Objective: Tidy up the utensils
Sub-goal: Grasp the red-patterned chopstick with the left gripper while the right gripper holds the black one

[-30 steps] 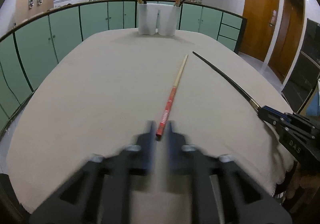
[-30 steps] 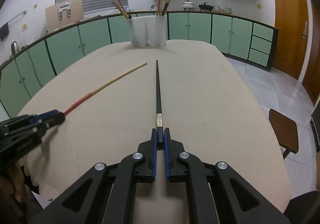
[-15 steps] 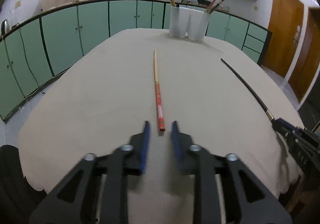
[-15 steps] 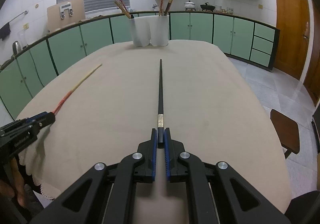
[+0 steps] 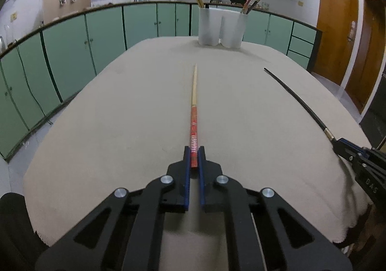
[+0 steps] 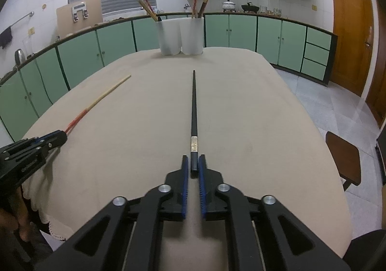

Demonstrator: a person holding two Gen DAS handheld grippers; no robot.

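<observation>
On table near edge, left gripper [image 5: 194, 158] has just re-clamped red chopstick [image 5: 193, 123]; right gripper [image 6: 194, 166] pinches black chopstick [image 6: 193, 106]; both ready for holder [image 5: 222, 27].

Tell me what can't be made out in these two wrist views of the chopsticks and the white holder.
- White two-cup holder: its inside is hidden by its own walls in both views, so the count of sticks is unclear.
- Red-and-bamboo chopstick: the left gripper is shut on its near end, hiding it.
- Black chopstick: its butt is covered by the right gripper.
- Person: cut off by the right wrist view's left edge.
</observation>
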